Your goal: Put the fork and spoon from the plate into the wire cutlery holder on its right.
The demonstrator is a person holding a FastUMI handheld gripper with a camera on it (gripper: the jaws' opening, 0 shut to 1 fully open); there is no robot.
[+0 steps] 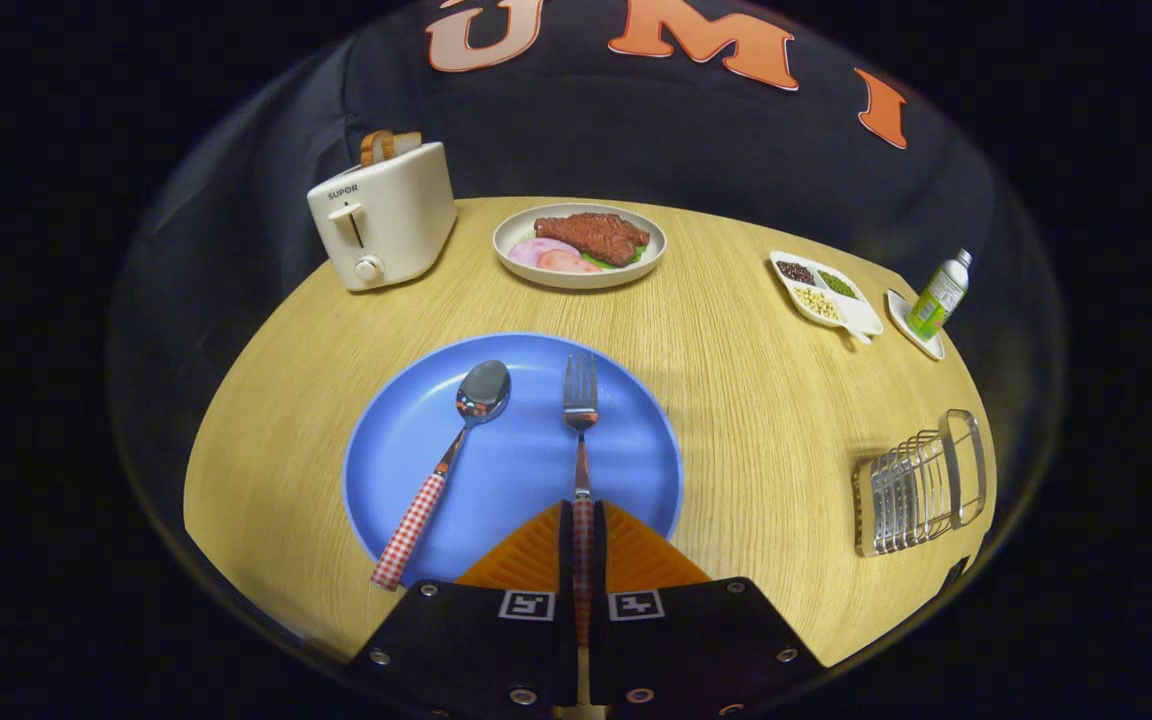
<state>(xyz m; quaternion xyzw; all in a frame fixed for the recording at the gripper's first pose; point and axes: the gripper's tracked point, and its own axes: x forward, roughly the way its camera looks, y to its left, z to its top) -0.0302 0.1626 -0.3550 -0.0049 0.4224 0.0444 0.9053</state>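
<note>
- The tool (583,525) has its two fingers drawn together on the checked handle of the fork (581,420); the handle runs straight down the narrow slot between them, so it looks clamped from both sides.
- The fork lies on the blue plate (391,450), tines pointing away from the tool, its head well ahead of the fingertips. I cannot tell whether it is already clear of the plate.
- The spoon (456,445) lies on the same plate just to the left of the fork, angled, its checked handle reaching over the near rim. It is apart from the fingers.
- The wire cutlery holder (921,485) stands on the tabletop (756,380) well to the right of the plate, near the edge.
- The step in hand appears to be lifting the fork. A straight rise would serve best, since a sideways drag could knock the spoon or slide the plate.
- The grip sits far back on the handle, so the long front end may droop or swing; a firm hold and a slow carry should help.
- At the holder, the fork needs turning upright so one end drops between the wires.
- The toaster (383,215), food plate (579,245), divided dish (826,290) and bottle (940,293) stand far beyond, out of the likely path.
</note>
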